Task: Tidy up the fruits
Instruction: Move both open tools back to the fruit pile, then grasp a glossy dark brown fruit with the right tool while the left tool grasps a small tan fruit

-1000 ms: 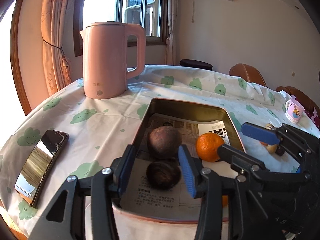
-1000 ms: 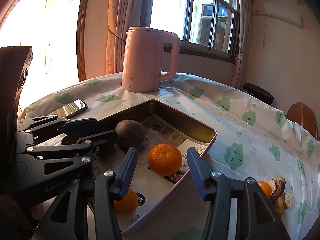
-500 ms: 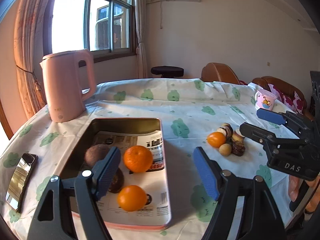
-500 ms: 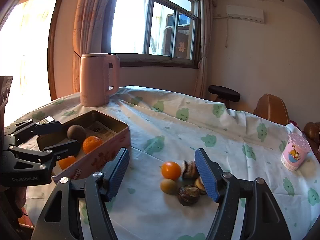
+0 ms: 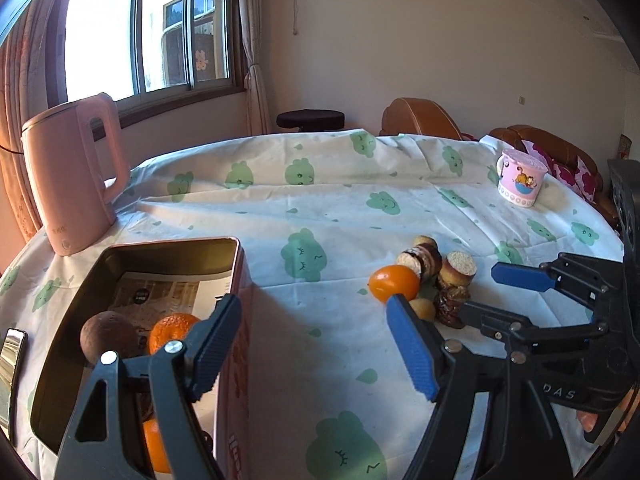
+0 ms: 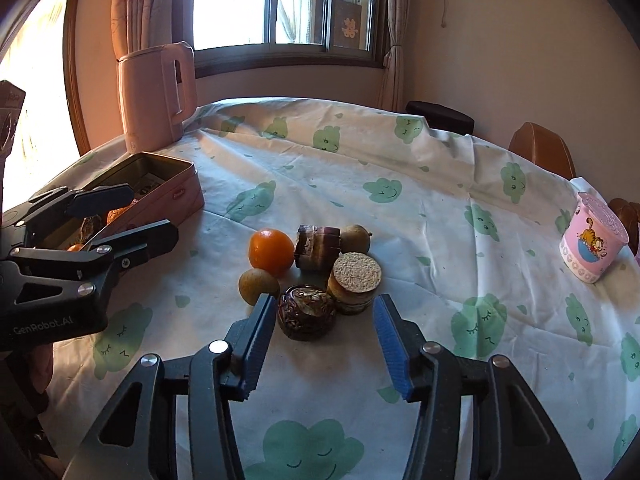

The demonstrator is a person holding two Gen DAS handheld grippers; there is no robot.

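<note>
Cloud-print clothed table (image 6: 420,208): tin (image 6: 176,192), kettle (image 6: 156,96), cup (image 6: 592,248)

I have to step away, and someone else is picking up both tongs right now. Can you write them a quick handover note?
Left tongs: open, empty, beside the pink tin.
Right tongs: open, empty, just short of the pile on the tablecloth.
Done: the tin holds a brown round fruit and two oranges.
Left: one orange and two small tan fruits lie in the pile, mixed with cake-like snacks; the dark glossy one sits nearest the right tongs.
Likely next: take the loose orange to the tin.
</note>
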